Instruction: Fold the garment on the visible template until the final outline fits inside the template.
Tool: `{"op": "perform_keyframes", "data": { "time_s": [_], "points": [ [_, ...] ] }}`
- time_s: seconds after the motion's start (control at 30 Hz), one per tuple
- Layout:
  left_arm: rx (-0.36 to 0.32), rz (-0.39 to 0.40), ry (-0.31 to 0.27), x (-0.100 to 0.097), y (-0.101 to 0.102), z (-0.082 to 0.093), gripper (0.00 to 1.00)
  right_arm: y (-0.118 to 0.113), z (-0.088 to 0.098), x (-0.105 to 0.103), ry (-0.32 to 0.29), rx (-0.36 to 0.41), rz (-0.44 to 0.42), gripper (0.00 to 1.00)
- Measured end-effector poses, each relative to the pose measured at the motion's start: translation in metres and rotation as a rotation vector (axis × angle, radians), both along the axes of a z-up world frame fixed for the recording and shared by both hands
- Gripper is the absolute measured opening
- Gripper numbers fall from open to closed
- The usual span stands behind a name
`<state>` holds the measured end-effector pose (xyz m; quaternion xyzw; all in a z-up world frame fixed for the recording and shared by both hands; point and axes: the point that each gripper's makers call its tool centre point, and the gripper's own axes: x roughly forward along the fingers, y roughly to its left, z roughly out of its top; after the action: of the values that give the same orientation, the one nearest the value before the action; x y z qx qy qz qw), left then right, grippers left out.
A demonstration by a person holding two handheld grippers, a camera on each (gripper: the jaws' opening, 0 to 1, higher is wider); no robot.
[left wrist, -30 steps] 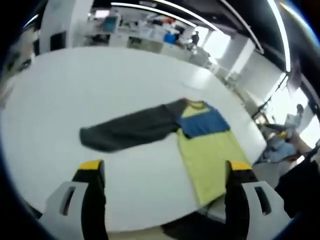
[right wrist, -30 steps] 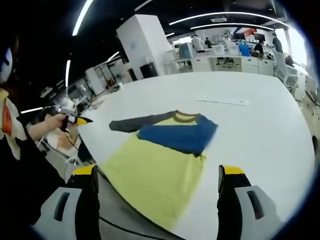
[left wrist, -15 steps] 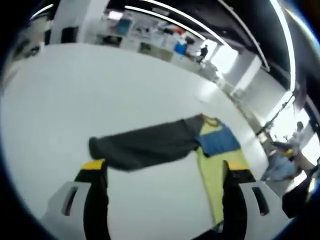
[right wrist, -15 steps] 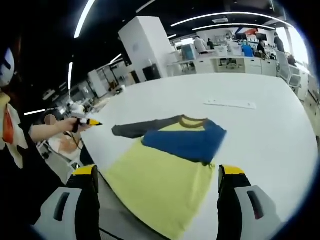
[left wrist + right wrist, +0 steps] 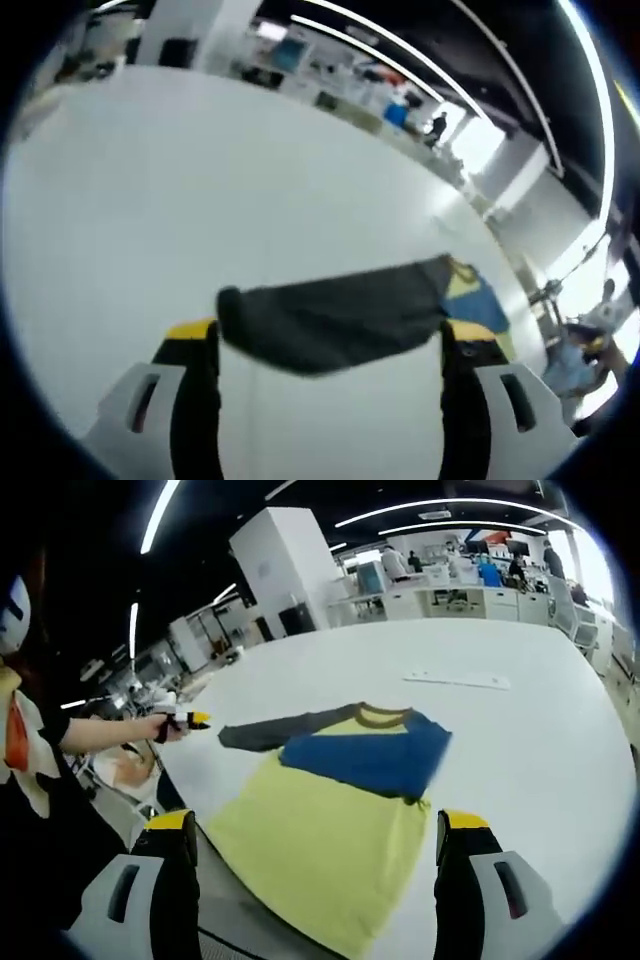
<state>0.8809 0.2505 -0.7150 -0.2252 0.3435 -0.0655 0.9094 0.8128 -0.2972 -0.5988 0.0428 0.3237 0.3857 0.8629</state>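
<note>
While both pairs of jaws stand wide with nothing between them, the left gripper (image 5: 318,345) hangs just over the dark grey sleeve (image 5: 335,315) of one yellow long-sleeved shirt (image 5: 325,815), which lies flat on the white round worktop (image 5: 520,740). Its blue sleeve (image 5: 370,752) is folded across the chest. The right gripper (image 5: 315,835) hovers at the hem. One white strip (image 5: 457,679) lies beyond.
</note>
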Motion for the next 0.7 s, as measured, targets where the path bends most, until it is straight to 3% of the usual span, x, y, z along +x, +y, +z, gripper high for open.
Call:
{"op": "perform_keyframes", "data": {
  "time_s": [0.13,0.43,0.7],
  "points": [
    [0.009,0.009,0.02,0.005,0.009,-0.011,0.81,0.004,-0.002,-0.004,0.008,0.006,0.006,1.0],
    [-0.031,0.06,0.022,0.02,0.022,-0.024,0.79,-0.011,-0.005,-0.005,0.028,-0.019,-0.02,0.98],
    [-0.028,0.028,0.05,0.023,0.022,-0.041,0.74,-0.024,-0.001,-0.001,0.025,-0.025,-0.063,0.98]
  ]
}}
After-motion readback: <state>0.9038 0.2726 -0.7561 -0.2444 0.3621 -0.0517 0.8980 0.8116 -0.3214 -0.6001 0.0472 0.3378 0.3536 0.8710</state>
